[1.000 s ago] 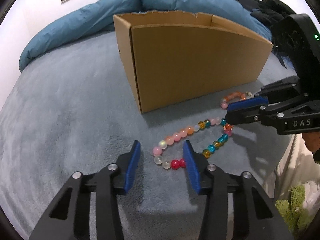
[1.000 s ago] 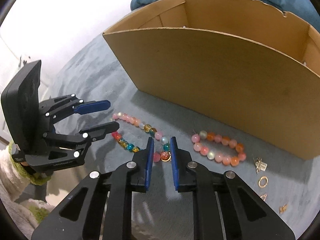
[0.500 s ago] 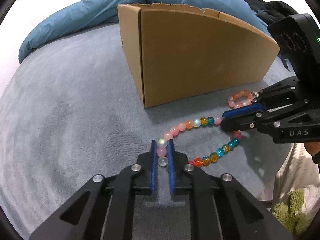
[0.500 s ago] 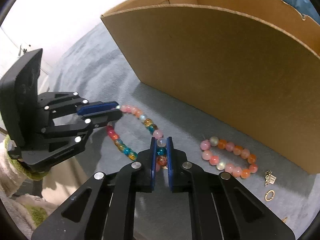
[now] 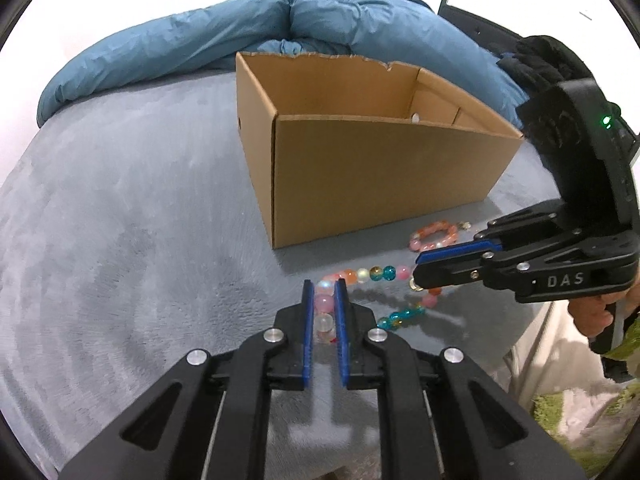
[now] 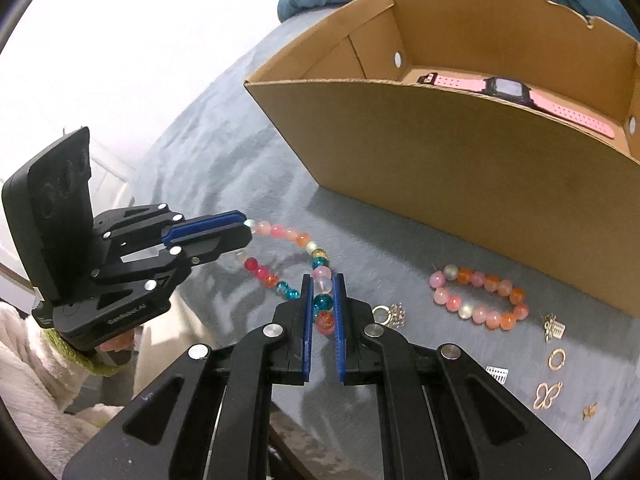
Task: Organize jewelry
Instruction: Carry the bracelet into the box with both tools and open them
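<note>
A long necklace of coloured beads (image 5: 376,273) hangs slack between my two grippers just above the grey bedspread (image 5: 120,240). My left gripper (image 5: 323,285) is shut on its pink and clear beads. My right gripper (image 6: 323,280) is shut on a clear and a teal bead of the necklace (image 6: 288,234). Each gripper shows in the other's view: the right gripper (image 5: 418,276) at the right, the left gripper (image 6: 245,232) at the left. A small pink-orange bead bracelet (image 6: 478,298) lies in front of the open cardboard box (image 6: 460,168), which holds a pink watch (image 6: 516,92).
Small gold pieces lie on the bedspread at the right: a ring (image 6: 557,358), a butterfly charm (image 6: 546,396) and a cluster charm (image 6: 390,314). A blue duvet (image 5: 280,28) is heaped behind the cardboard box (image 5: 380,176). The bed's edge runs just behind both grippers.
Both grippers have shut on the necklace, the left from wide open. Both have then risen a little with it, so the box's inside now shows.
</note>
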Demonstrator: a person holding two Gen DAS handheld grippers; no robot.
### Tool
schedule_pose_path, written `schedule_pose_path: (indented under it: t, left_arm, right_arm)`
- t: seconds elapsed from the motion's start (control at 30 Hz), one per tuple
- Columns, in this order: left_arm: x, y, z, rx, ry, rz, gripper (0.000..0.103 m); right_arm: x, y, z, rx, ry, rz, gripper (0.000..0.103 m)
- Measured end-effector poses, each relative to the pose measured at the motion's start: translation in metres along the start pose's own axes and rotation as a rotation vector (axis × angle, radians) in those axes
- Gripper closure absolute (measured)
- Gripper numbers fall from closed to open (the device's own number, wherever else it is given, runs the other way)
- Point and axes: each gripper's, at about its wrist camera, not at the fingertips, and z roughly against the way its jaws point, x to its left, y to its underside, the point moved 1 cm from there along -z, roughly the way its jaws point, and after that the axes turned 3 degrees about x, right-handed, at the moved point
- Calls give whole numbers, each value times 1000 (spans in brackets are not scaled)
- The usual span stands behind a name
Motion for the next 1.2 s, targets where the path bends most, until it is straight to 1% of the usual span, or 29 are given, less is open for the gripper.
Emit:
schedule_pose_path:
  t: [0.23, 0.4, 0.5, 0.63, 0.73, 0.8, 0.9, 1.0, 1.07, 1.13, 1.2]
  left_arm:
    - [-8, -10, 31, -57, 21, -1, 94]
    - [-14, -28, 53, -106, 64, 5, 94]
    - [-17, -45, 67, -149, 82, -7, 94]
    - [-18, -77, 85, -238, 103, -15, 94]
    - [-17, -101, 89, -280, 102, -27, 94]
    - [-16, -118, 84, -287, 91, -46, 94]
    - [-9, -148, 64, -248, 86, -60, 94]
    - [1, -171, 27, -154, 49, -72, 94]
    - [5, -175, 7, -100, 23, -83, 94]
    - [9, -176, -18, -33, 7, -93, 94]
    - [12, -175, -35, 17, -19, -114, 94]
  right_arm:
    - [-8, 3, 24, -68, -68, -57, 95]
    - [-9, -2, 49, -126, -94, -79, 95]
    - [-6, -9, 64, -166, -91, -68, 95]
    - [-5, -25, 97, -238, -74, -35, 95]
    - [-6, -43, 113, -280, -52, -25, 95]
    - [-9, -56, 120, -296, -32, -16, 95]
    - [-21, -81, 119, -280, 4, -39, 95]
    - [-42, -105, 99, -204, 22, -111, 95]
    - [-58, -118, 79, -141, 30, -156, 95]
    - [-69, -124, 60, -93, 38, -183, 95]
    - [-75, -126, 46, -53, 38, -197, 95]
